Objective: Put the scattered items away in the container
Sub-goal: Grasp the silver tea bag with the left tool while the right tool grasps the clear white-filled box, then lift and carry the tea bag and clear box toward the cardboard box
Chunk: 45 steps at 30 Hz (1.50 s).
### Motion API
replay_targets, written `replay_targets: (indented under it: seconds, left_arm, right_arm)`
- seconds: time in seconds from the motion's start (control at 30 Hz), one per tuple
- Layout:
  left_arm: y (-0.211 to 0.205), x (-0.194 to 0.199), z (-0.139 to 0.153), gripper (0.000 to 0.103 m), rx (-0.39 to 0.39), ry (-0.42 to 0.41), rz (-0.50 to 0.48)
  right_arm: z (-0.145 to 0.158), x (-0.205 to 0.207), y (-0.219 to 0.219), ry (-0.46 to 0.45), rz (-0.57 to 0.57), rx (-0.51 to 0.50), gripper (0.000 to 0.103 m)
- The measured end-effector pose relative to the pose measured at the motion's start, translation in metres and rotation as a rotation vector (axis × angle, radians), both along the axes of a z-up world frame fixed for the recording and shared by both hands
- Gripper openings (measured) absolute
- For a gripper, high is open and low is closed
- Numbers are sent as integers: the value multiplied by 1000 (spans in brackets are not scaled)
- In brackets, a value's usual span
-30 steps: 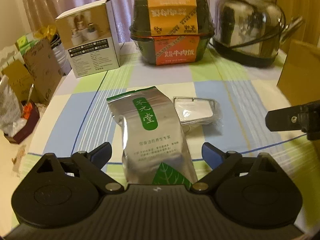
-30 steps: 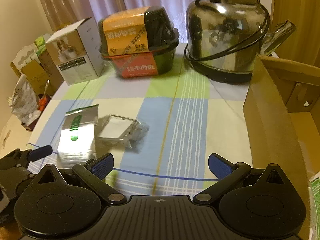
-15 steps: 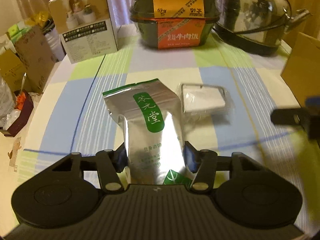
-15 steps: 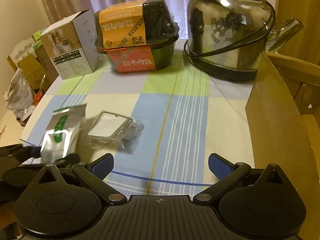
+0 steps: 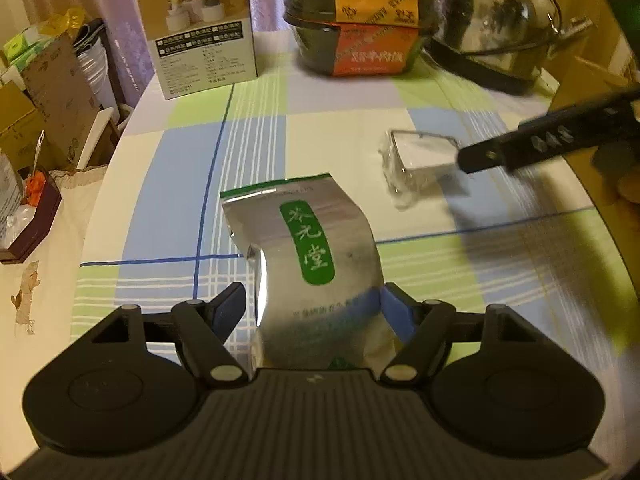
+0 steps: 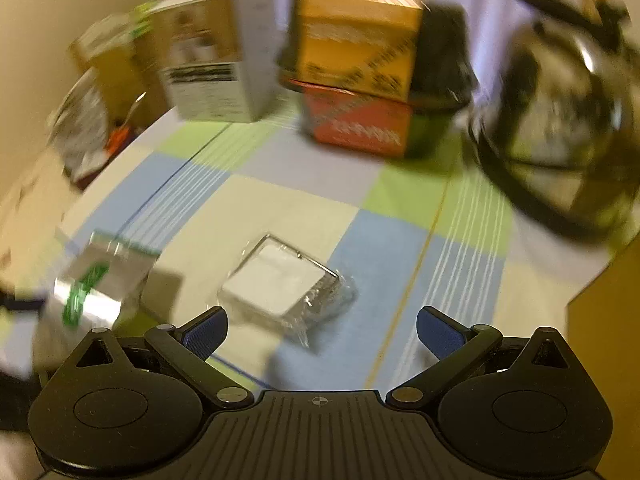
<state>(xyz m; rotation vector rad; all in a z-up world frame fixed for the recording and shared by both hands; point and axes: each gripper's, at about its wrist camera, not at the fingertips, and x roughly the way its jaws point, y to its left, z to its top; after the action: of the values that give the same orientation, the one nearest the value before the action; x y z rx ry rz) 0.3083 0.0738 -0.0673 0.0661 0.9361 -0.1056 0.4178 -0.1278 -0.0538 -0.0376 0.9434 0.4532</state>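
A silver foil pouch (image 5: pixel 316 264) with a green label stands lifted off the checked tablecloth, and my left gripper (image 5: pixel 316 312) is shut on its lower part. The same pouch (image 6: pixel 92 292) shows blurred at the left of the right wrist view. A clear-wrapped white square packet (image 6: pixel 280 284) lies on the cloth just ahead of my right gripper (image 6: pixel 320 330), which is open with nothing between its fingers. In the left wrist view the packet (image 5: pixel 420 156) lies to the right, with the right gripper's black finger (image 5: pixel 540 144) over its far edge.
At the back stand a white product box (image 5: pixel 204 32), a black meal tub with orange labels (image 5: pixel 364 20) and a steel kettle (image 5: pixel 504 28). A cardboard box wall (image 6: pixel 604 356) rises at the right. Clutter and boxes (image 5: pixel 48 92) sit beyond the table's left edge.
The left gripper has closed on the foil pouch and raised it off the cloth. The right gripper has swung left and down toward the wrapped packet; its view is blurred.
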Motion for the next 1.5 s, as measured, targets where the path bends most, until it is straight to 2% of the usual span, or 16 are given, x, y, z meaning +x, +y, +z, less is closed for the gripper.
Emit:
replay_targets:
  seconds: [0.1, 0.37, 0.5, 0.6, 0.73, 0.97, 1.1, 1.4, 1.43, 1.47, 1.5]
  left_arm:
    - [-1, 1, -3, 71, -14, -6, 16]
    - [-1, -6, -5, 71, -25, -5, 18]
    - [3, -8, -7, 71, -37, -5, 23]
    - [3, -6, -8, 71, -39, -4, 20]
    - [0, -2, -8, 71, -35, -9, 9]
    - [-10, -5, -4, 50, 6, 17, -38]
    - [-20, -23, 3, 45, -13, 54, -108]
    - [-52, -91, 6, 45, -70, 116, -254]
    - [-53, -96, 6, 48, -54, 113, -248]
    - [-54, -100, 7, 62, -32, 110, -226]
    - [-56, -105, 7, 69, -8, 107, -193]
  right_arm:
    - [-10, 10, 6, 58, -92, 59, 103]
    - [-48, 23, 29, 117, -258, 105, 103]
    - [-52, 25, 39, 104, -262, 73, 103]
    - [-48, 20, 42, 67, -229, 17, 76]
    - [-41, 10, 33, 59, -195, -13, 72]
    - [-33, -52, 9, 45, -150, -55, 72]
    - [-30, -101, -12, 66, -162, -55, 72]
    - [-24, -210, -65, 147, -219, -30, 72]
    - [-23, -219, -66, 146, -212, -38, 72]
    - [-22, -226, -67, 141, -207, -46, 72]
    - [-21, -231, -67, 134, -204, -52, 72]
